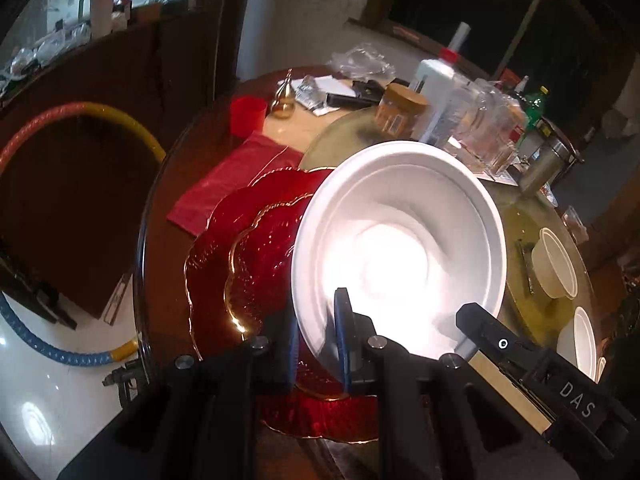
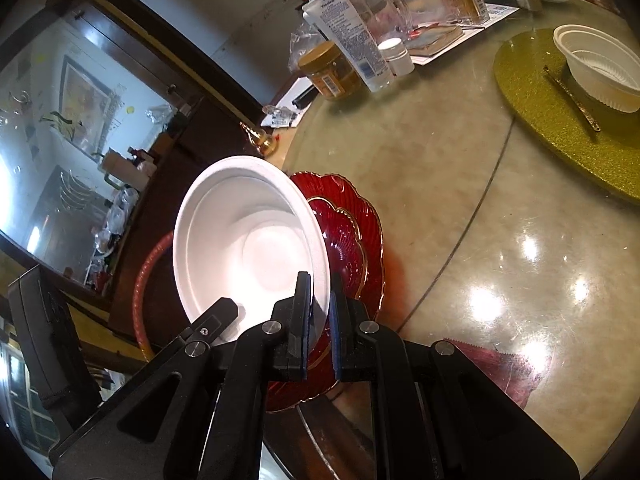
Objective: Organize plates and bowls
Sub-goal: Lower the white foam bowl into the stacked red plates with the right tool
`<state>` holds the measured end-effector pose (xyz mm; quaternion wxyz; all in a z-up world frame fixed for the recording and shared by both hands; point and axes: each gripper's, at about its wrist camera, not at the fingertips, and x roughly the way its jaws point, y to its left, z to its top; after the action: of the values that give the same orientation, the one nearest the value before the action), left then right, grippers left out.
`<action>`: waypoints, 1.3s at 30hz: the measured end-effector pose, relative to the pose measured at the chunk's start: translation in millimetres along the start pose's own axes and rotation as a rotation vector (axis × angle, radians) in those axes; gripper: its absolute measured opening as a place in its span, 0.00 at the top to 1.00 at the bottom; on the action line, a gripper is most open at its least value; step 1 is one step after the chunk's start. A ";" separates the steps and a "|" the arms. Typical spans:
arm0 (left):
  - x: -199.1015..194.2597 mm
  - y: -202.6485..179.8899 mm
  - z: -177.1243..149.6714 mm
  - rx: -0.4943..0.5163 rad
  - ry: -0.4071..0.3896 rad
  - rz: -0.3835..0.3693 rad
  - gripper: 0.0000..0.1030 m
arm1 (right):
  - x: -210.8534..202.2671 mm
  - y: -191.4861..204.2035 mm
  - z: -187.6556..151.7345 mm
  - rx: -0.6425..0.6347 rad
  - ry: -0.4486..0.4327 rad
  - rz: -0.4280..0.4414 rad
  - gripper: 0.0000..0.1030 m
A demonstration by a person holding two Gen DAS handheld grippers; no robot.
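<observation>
A large white bowl point(image 1: 400, 240) is held tilted above two stacked red glass plates point(image 1: 248, 260) with gold rims on the round table. My left gripper point(image 1: 320, 344) is shut on the bowl's near rim. My right gripper point(image 2: 320, 316) is shut on the opposite rim of the same bowl point(image 2: 248, 240), with the red plates point(image 2: 352, 232) beneath and behind it. The right gripper's finger point(image 1: 492, 332) also shows at the bowl's rim in the left wrist view. Small white plastic bowls point(image 1: 556, 264) stand to the right.
A gold round mat point(image 2: 560, 120) carries a ribbed white bowl point(image 2: 600, 68) and a thin utensil. Jars, a tube, bottles and glassware point(image 2: 360, 40) crowd the table's far side. A red napkin point(image 1: 228, 184) and red cup point(image 1: 248, 114) lie past the plates. A hoop point(image 1: 80, 120) leans by the table's edge.
</observation>
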<state>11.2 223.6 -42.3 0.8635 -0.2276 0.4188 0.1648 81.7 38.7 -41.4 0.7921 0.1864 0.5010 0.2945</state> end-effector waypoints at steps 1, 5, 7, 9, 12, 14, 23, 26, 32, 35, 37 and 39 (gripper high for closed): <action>1.4 1.0 -0.1 -0.002 0.003 0.001 0.85 | 1.7 -0.2 0.7 0.000 0.002 -0.001 0.92; 2.0 3.9 0.3 -0.011 0.003 0.014 0.86 | 8.5 2.6 1.8 -0.011 0.021 -0.011 0.92; 1.2 5.2 0.8 -0.013 0.001 0.019 0.86 | 10.8 4.2 1.7 -0.018 0.030 -0.015 0.91; 0.4 7.0 1.3 -0.016 0.000 0.023 0.86 | 12.3 5.9 1.7 -0.024 0.035 -0.017 0.91; 0.2 9.3 1.6 -0.021 0.000 0.027 0.86 | 14.1 9.5 1.8 -0.035 0.041 -0.027 0.91; 0.6 10.0 1.6 -0.024 0.005 0.029 0.85 | 16.0 11.4 1.7 -0.044 0.039 -0.039 0.90; -2.6 17.9 1.5 -0.053 -0.008 0.028 0.58 | 15.9 12.6 0.8 -0.054 0.032 -0.058 0.90; -6.8 18.7 1.4 -0.056 -0.024 0.023 0.57 | 14.4 12.2 0.6 -0.053 0.029 -0.058 0.90; -13.7 17.9 1.6 -0.060 -0.051 0.015 0.47 | 13.6 21.0 -1.7 -0.109 0.041 -0.095 0.90; -16.6 14.6 1.5 -0.047 -0.065 0.017 0.47 | 14.2 34.0 -3.5 -0.205 0.056 -0.137 0.88; -18.9 12.1 1.0 -0.033 -0.077 0.021 0.43 | 11.2 42.5 -5.3 -0.292 0.036 -0.215 0.68; -22.6 11.6 0.5 -0.032 -0.102 0.037 0.33 | 7.1 48.3 -7.2 -0.368 0.000 -0.325 0.56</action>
<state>-7.5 231.4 -27.0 0.8768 -0.2250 0.3754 0.1989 64.0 79.9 -20.8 0.8497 -0.0441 0.4625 0.2493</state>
